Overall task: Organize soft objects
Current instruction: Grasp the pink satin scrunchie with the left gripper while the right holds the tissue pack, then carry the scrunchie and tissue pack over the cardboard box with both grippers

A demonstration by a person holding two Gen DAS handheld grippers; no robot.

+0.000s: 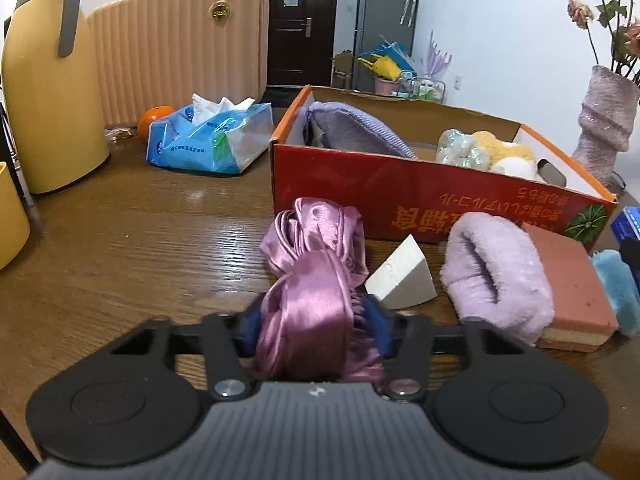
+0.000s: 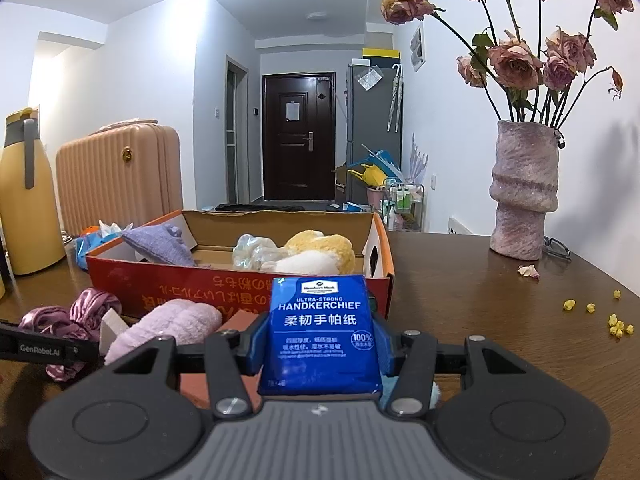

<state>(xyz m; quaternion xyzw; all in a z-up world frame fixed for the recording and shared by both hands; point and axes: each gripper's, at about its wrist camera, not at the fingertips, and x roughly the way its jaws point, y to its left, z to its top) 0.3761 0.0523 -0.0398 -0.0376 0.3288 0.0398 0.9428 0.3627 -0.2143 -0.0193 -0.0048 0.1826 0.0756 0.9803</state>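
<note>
While both claws are closed on something soft, the scene from near to far is this:

Left gripper: its blue pads press from both sides on the satin scrunchie, which is pink-purple and lies on the wooden table.
Right gripper: it is clamped on the blue handkerchief pack, which stands upright between the fingers, in front of the box.
Beside the scrunchie: a white wedge sponge, then a fluffy lilac roll, then a pink sponge block and a light blue fluffy piece, all on the table and close to each other.
Cardboard box: red outside, open on top, just behind these things.
Inside the box: a purple knitted item at the left end; a shiny pale scrunchie and a yellow and white plush toward the right end.
Left of the box: a tissue pack, an orange, a yellow thermos.
Right of the box: a vase with dried roses; yellow crumbs on the table.
Far: a pink suitcase and a dark door.
</note>
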